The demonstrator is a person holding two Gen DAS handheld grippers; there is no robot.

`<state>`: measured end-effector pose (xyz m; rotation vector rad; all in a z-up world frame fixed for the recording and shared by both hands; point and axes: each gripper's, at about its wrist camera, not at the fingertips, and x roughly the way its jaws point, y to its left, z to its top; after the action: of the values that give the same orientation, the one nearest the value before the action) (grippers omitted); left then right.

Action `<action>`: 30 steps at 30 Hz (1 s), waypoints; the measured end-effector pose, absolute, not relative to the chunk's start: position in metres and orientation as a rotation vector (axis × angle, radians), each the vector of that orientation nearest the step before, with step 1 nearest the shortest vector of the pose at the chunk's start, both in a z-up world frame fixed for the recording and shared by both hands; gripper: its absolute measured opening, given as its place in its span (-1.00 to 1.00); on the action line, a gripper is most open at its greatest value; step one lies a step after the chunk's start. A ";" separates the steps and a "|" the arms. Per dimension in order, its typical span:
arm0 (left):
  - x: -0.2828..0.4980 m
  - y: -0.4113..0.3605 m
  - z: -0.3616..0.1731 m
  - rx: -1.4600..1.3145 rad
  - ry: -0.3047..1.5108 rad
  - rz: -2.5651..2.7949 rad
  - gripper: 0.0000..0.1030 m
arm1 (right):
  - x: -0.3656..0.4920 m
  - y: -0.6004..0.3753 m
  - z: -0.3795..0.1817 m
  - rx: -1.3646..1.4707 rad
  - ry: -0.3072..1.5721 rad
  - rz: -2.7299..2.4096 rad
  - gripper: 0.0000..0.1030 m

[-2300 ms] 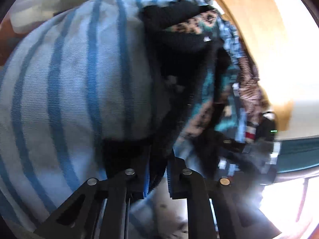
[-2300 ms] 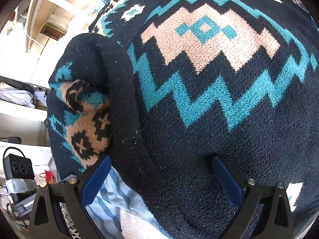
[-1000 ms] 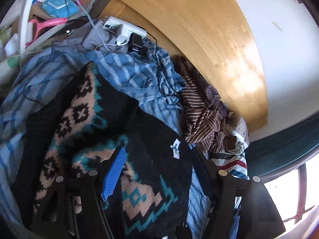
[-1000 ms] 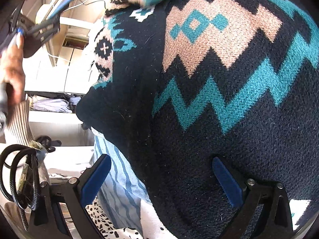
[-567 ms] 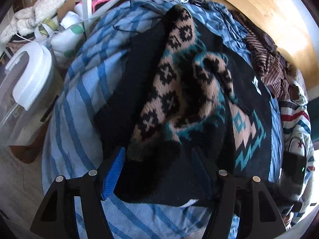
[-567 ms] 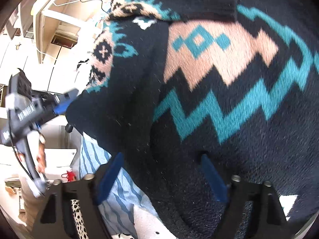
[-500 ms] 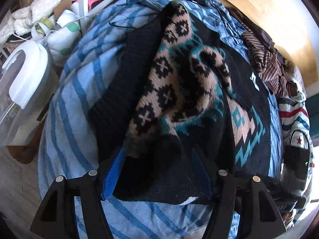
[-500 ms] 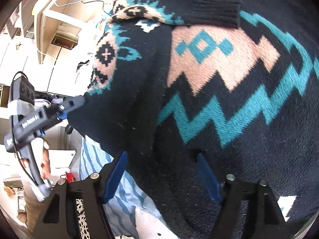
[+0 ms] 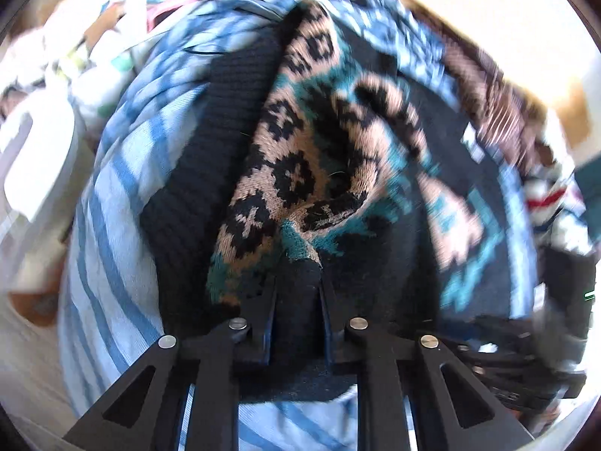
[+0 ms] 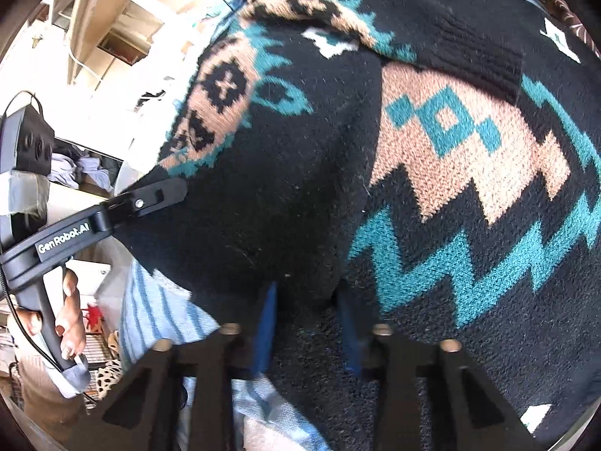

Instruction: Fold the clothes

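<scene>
1. The patterned sweater, black knit with teal zigzags and tan diamonds, lay spread over a blue-striped cloth on a heap of laundry.
2. The left claw had just been closing, and its jaws stood clamped on a black fold of the sweater's near edge, with fabric bunched up between the pads.
3. Just above that grip, a tan band with black cross motifs was rucked into a ridge.
4. The right claw had also just been closing; its blue-padded jaws pinched a raised fold of the black knit at another part of the near edge.
5. In the right wrist view the left claw appeared from the side, its tip against the sweater's left edge, and a person's hand gripped its handle.
6. A brown striped garment lay beyond the sweater, touching its far side.
7. A white plastic container stood to the left of the heap, blurred.
</scene>
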<state>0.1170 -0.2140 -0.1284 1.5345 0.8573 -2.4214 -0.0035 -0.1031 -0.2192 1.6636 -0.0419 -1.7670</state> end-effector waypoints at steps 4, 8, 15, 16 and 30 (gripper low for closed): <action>0.141 -0.218 -0.106 1.438 0.965 -2.459 -0.71 | 0.002 -0.104 -0.207 1.620 -0.075 -1.728 -0.60; 0.165 -0.217 -0.100 1.383 1.017 -2.462 -0.71 | 0.014 -0.120 -0.195 1.569 0.006 -1.646 -0.64; 0.201 -0.228 -0.157 1.423 1.146 -2.260 -0.71 | 0.048 -0.144 -0.201 1.549 0.204 -1.496 -0.64; 0.202 -0.228 -0.165 1.419 1.152 -2.245 -0.71 | 0.050 -0.145 -0.205 1.556 0.219 -1.485 -0.64; 0.201 -0.202 -0.145 1.415 0.996 -2.285 -0.73 | 0.075 -0.139 -0.220 1.519 0.354 -1.422 -0.62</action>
<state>0.2009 -0.2024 -0.1449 1.4152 0.9957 -2.2845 0.0753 -0.1387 -0.2199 1.5188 0.3537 -1.4224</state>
